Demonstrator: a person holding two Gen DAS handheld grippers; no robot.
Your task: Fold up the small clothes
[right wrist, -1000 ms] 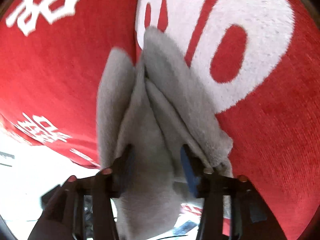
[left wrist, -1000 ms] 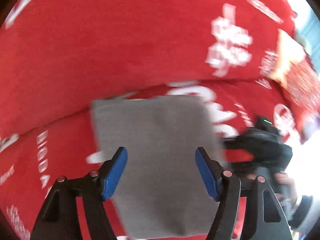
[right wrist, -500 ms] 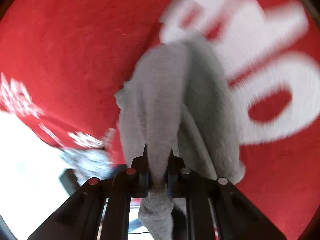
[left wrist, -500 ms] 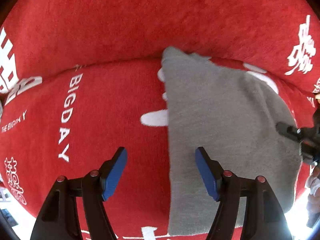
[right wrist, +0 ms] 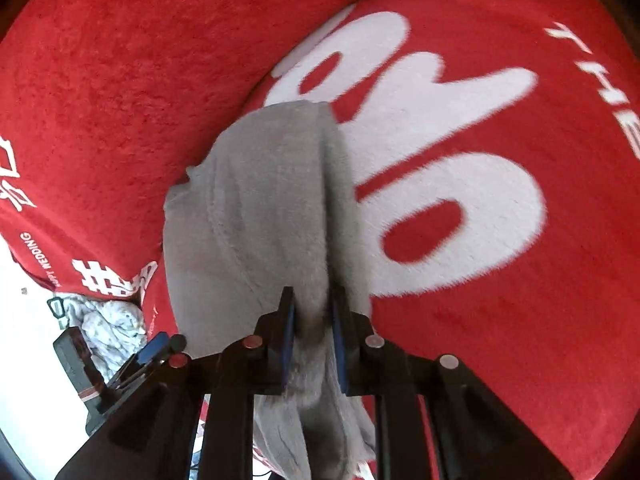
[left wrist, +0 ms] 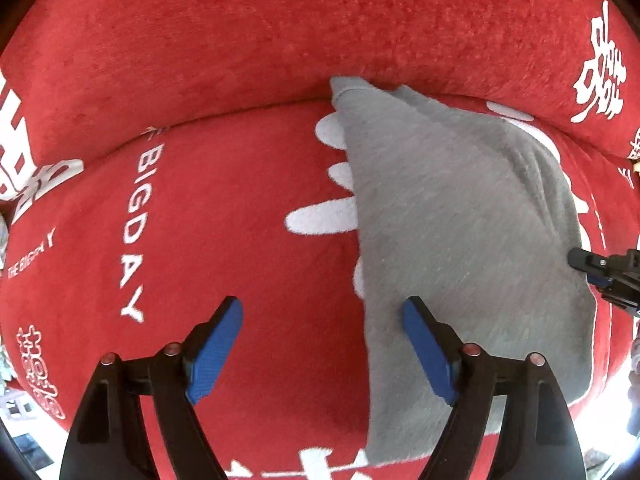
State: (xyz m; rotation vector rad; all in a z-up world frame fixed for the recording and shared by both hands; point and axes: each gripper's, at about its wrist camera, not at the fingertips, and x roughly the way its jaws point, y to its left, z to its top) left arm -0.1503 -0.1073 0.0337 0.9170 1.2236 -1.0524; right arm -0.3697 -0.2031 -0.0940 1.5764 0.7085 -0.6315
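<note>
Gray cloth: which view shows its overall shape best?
Left wrist view: the gray cloth lies spread on the red blanket, most edges visible. The right wrist view shows only a bunched fold pinched in the right gripper.

Domestic setting, most likely a bedroom or living room. Evidence: a soft red plush cover (left wrist: 248, 184) printed with white wedding characters and "THE BIG DAY", and a crumpled pale cloth (right wrist: 106, 326) lying at its edge.

Matt grey fleecy cloth (left wrist: 460, 216) on rough red plush blanket (left wrist: 240, 40)
</note>
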